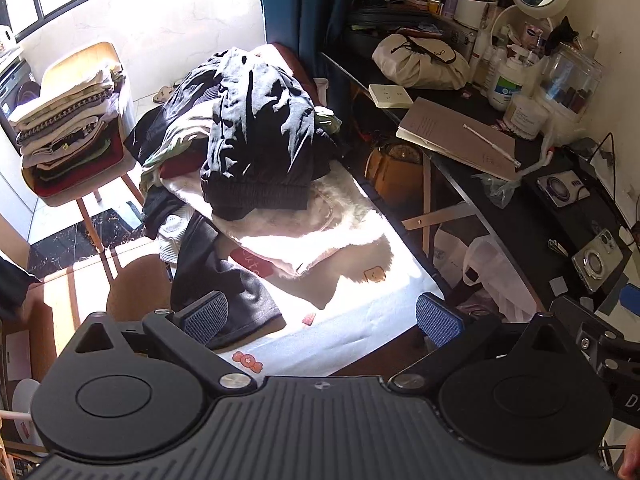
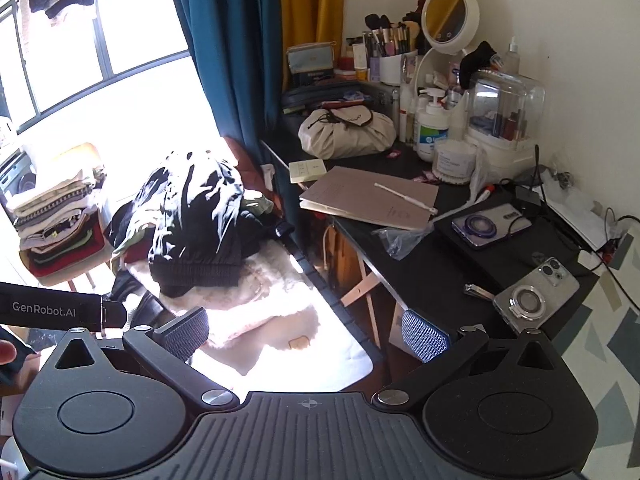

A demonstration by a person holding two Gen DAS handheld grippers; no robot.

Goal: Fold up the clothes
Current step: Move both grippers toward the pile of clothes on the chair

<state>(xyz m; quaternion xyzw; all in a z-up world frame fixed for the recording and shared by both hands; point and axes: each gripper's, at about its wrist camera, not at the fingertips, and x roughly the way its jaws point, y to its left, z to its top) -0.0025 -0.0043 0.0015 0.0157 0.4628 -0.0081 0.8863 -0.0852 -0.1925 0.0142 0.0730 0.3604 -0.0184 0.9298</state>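
A heap of unfolded clothes (image 1: 256, 128) lies on the white-covered table (image 1: 352, 312), topped by a dark jacket with a ribbed hem (image 1: 256, 196); a white fluffy garment (image 1: 320, 232) spreads beneath it. A dark grey piece (image 1: 224, 280) hangs near the front left. My left gripper (image 1: 322, 318) hovers open above the table's near end, holding nothing. In the right wrist view the same heap (image 2: 196, 216) sits ahead on the left, and my right gripper (image 2: 306, 334) is open and empty over the table's right edge (image 2: 340, 320).
A stack of folded clothes (image 1: 68, 128) rests on a wooden chair (image 1: 80, 64) at the left. A cluttered black desk (image 2: 440, 264) stands along the right with a notebook (image 2: 368, 196), phones, cosmetics and a round mirror (image 2: 450, 16). Blue curtain (image 2: 228, 48) hangs behind.
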